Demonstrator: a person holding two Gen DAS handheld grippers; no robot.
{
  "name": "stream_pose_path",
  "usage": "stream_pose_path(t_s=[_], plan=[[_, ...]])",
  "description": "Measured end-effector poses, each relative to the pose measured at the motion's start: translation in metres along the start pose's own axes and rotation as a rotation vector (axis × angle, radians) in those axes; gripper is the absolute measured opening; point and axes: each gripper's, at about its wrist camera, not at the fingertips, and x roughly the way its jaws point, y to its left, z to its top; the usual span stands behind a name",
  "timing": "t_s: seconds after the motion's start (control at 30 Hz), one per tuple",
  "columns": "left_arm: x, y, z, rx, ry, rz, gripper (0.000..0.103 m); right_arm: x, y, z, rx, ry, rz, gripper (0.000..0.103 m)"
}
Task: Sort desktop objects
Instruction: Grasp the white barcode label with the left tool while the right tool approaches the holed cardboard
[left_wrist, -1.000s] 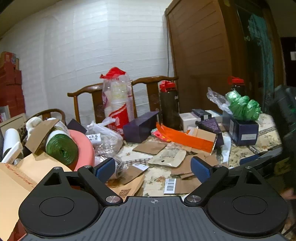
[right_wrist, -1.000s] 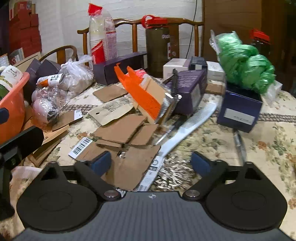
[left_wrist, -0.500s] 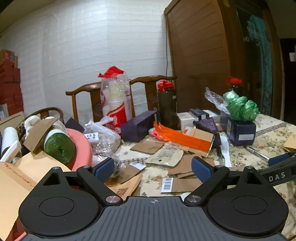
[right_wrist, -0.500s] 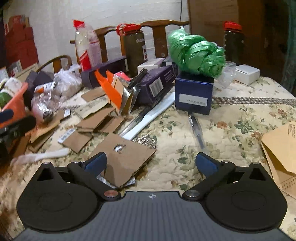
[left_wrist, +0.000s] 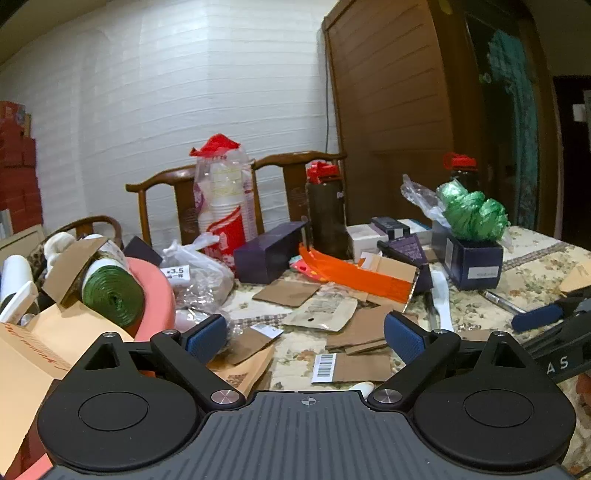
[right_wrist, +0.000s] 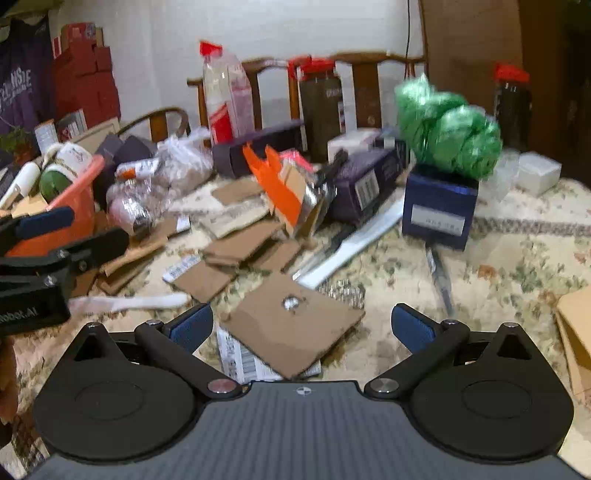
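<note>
A cluttered table with a floral cloth (right_wrist: 517, 258) carries several cardboard scraps, boxes and bags. My right gripper (right_wrist: 301, 326) is open, with nothing between its pads, hovering over a square cardboard piece (right_wrist: 295, 325) with a hole in it. My left gripper (left_wrist: 304, 334) is open and empty above a barcode-labelled cardboard (left_wrist: 354, 365) and a brown paper pouch (left_wrist: 325, 312). An orange basin (left_wrist: 157, 299) at the left holds a green bag roll (left_wrist: 112, 295) and envelopes. The right gripper's finger (left_wrist: 537, 317) shows at the right edge of the left wrist view.
A navy box (right_wrist: 437, 206) topped with a green plastic bundle (right_wrist: 447, 129), a purple box (right_wrist: 365, 184), an orange plastic piece (right_wrist: 280, 188), a pen (right_wrist: 439, 273), a white strip (right_wrist: 354, 243), two dark jars (right_wrist: 321, 107), a cup sleeve (left_wrist: 225, 199) and wooden chairs (left_wrist: 295, 162) crowd the back. Brown envelopes (right_wrist: 576, 332) lie at right.
My right gripper swung to the right across the table and its jaws widened; the square cardboard now lies in front of it. My left gripper stayed still.
</note>
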Motion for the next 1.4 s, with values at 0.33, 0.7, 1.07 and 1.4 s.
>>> stream_pose_path(t_s=[0.33,0.7,1.07,1.4], plan=[[0.001,-0.002,-0.001,0.018,0.002,0.009,0.099,0.017,0.022,-0.009,-0.146,0.065,-0.062,0.102],[0.000,-0.003,-0.001,0.020,0.002,0.007,0.099,0.020,0.027,-0.009,-0.167,0.039,-0.086,0.103],[0.000,-0.003,-0.001,0.019,0.004,0.002,0.099,0.020,0.025,-0.007,-0.125,0.068,-0.094,0.100],[-0.002,0.000,0.000,-0.007,0.009,-0.018,0.099,0.011,0.015,-0.005,-0.043,0.050,-0.083,0.087]])
